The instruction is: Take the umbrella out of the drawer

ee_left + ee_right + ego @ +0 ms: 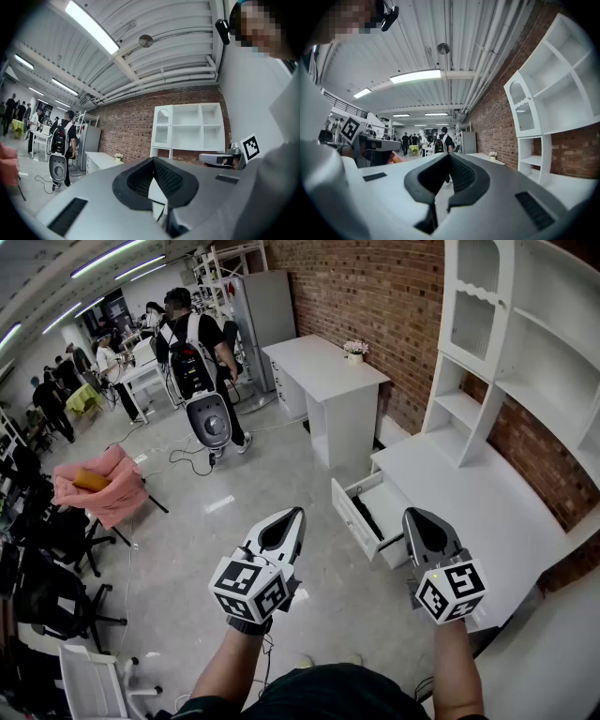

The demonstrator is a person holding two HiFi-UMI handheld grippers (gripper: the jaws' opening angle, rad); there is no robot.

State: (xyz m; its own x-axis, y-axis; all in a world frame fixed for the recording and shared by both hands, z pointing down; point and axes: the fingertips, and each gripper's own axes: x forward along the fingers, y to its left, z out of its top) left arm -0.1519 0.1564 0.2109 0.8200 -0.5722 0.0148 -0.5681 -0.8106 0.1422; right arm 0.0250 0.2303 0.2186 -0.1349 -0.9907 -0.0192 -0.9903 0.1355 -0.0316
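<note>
Drawer (353, 519) open, umbrella (367, 518) lying inside untouched; left gripper (297, 513) and right gripper (412, 514) short of it, fingers clenched empty.

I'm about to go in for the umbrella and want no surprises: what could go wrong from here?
1. The left gripper and right gripper are both shut; reaching in like that would likely shove the umbrella, not grasp it.
2. The umbrella lies low in the open drawer, so a gripper may catch its wall.
3. Its far end seems to run under the desk top and could snag.
</note>
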